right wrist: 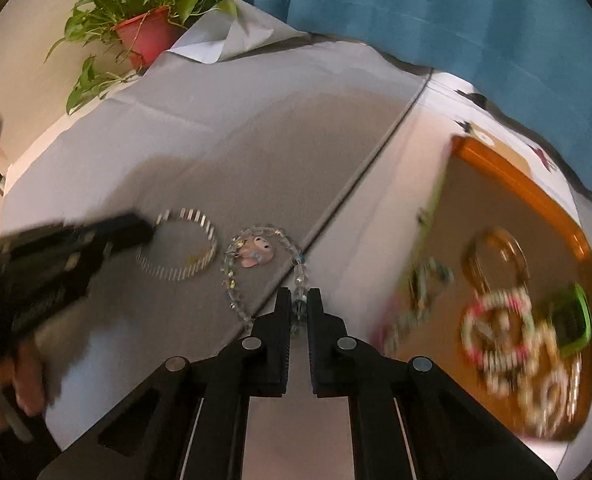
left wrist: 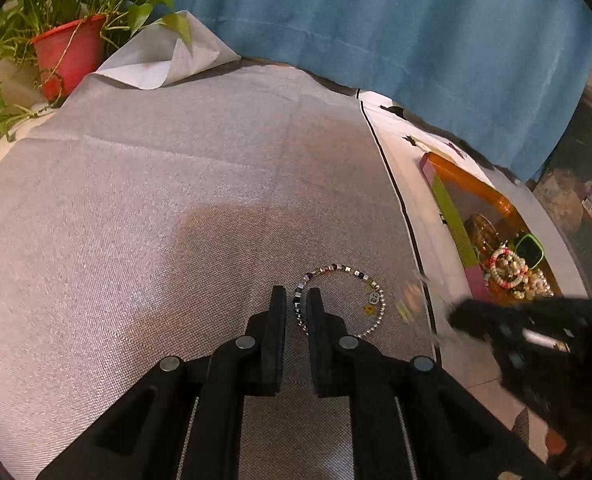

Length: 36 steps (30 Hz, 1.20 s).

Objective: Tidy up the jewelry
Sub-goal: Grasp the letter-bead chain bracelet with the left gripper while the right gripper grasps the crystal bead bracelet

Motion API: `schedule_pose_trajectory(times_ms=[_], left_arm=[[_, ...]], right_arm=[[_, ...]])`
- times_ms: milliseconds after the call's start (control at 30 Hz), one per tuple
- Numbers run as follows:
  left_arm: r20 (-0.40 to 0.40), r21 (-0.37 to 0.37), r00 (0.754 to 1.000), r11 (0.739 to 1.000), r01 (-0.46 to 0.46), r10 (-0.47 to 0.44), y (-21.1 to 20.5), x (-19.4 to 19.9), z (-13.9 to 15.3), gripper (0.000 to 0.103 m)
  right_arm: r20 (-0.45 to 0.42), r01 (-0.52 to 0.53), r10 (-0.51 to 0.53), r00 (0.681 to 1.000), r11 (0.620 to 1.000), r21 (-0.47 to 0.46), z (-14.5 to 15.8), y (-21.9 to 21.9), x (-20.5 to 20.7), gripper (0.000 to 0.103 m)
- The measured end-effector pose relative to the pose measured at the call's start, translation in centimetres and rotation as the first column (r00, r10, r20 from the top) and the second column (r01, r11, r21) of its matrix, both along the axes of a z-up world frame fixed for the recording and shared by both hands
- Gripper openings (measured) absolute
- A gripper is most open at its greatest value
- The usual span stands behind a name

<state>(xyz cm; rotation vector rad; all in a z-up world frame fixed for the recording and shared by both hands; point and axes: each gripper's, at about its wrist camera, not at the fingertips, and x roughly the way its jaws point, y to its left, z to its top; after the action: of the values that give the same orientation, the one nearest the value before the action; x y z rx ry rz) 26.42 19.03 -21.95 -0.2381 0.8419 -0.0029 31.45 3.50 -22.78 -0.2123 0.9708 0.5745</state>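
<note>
- Grey woven cloth (left wrist: 176, 200) covers the counter.
- Nearest, the right gripper (right wrist: 299, 306) is clamped on a clear crystal-bead bracelet with a pink charm (right wrist: 256, 256).
- Left gripper (left wrist: 296, 306) stands barely parted around a metallic square-bead bracelet (left wrist: 347, 276), apparently not pinching.
- Beyond, the orange tray (right wrist: 535, 192) holds other jewelry; lift the clear strand slowly, clearing the tray's rim.
</note>
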Motion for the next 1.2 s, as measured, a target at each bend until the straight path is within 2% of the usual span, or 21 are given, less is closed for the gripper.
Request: schedule_pose_trajectory(times_ms=[33,100,167,233,300,367,433,533,600,700,800,967,1067,1133,1200], left_arm=[[0.000,0.011,1.000,1.000,0.007,-0.007,-0.2,0.0,0.0,0.015],[-0.002,0.045,0.999,0.998,0.036,-0.036,-1.0,0.1,0.2,0.028],[-0.012,0.102,0.998,0.993,0.061,-0.060,-2.0,0.3,0.2,0.034],[-0.024,0.163,0.998,0.984,0.067,-0.064,-2.8,0.4,0.2,0.034],[-0.029,0.187,0.998,0.980,0.064,-0.059,-3.1,0.5,0.1,0.020],[-0.026,0.173,0.998,0.983,0.062,-0.058,-2.8,0.4,0.1,0.008],[-0.025,0.169,0.998,0.984,0.061,-0.057,-2.6,0.4,0.1,0.005],[-0.027,0.204,0.998,0.977,0.060,-0.056,-3.2,0.3,0.1,0.001],[-0.029,0.214,0.998,0.975,0.062,-0.057,-3.8,-0.1,0.1,0.001],[-0.045,0.169,0.994,0.980,0.107,-0.100,-5.2,-1.6,0.2,0.001],[-0.066,0.052,0.983,0.983,0.174,-0.171,-7.4,-3.8,0.3,0.001],[-0.081,-0.074,0.952,0.954,0.290,-0.296,-11.5,-6.6,0.1,0.001],[-0.081,-0.061,0.954,0.957,0.283,-0.288,-12.1,-7.1,0.2,0.002],[-0.090,-0.039,0.964,0.968,0.246,-0.249,-11.6,-6.9,0.4,0.007],[-0.092,-0.039,0.965,0.969,0.243,-0.245,-11.3,-6.3,0.4,0.016]], right_arm=[[-0.005,0.010,-0.010,1.000,1.000,0.009,0.0,-0.7,-0.8,0.008],[-0.016,0.033,-0.032,0.999,0.999,0.032,0.0,-2.1,-2.2,0.008],[-0.012,0.056,-0.055,0.998,0.998,0.030,0.0,-3.0,-3.3,0.008],[-0.014,0.069,-0.069,0.998,0.997,0.045,0.0,-3.8,-4.0,0.010],[-0.010,0.076,-0.075,0.997,0.996,0.055,-0.1,-4.4,-4.3,0.010],[-0.001,0.076,-0.077,0.997,0.995,0.064,-0.1,-4.6,-4.5,0.010],[0.015,0.086,-0.087,0.996,0.994,0.062,-0.1,-4.6,-4.5,0.010],[0.055,0.083,-0.086,0.995,0.995,0.051,-0.2,-4.3,-4.8,0.009],[0.042,0.095,-0.098,0.994,0.994,0.056,-0.1,-4.6,-4.8,0.008],[0.015,0.128,-0.130,0.991,0.988,0.081,-0.1,-6.4,-5.8,0.008],[0.013,0.167,-0.168,0.986,0.983,0.083,-0.2,-9.1,-7.5,0.008],[0.005,0.220,-0.222,0.975,0.971,0.091,-0.5,-14.1,-9.7,0.008],[-0.009,0.245,-0.245,0.969,0.963,0.115,-0.7,-17.1,-10.7,0.008],[-0.010,0.252,-0.252,0.968,0.960,0.122,-0.7,-18.3,-11.0,0.008],[-0.002,0.260,-0.262,0.965,0.957,0.131,-0.5,-18.9,-11.1,0.009]])
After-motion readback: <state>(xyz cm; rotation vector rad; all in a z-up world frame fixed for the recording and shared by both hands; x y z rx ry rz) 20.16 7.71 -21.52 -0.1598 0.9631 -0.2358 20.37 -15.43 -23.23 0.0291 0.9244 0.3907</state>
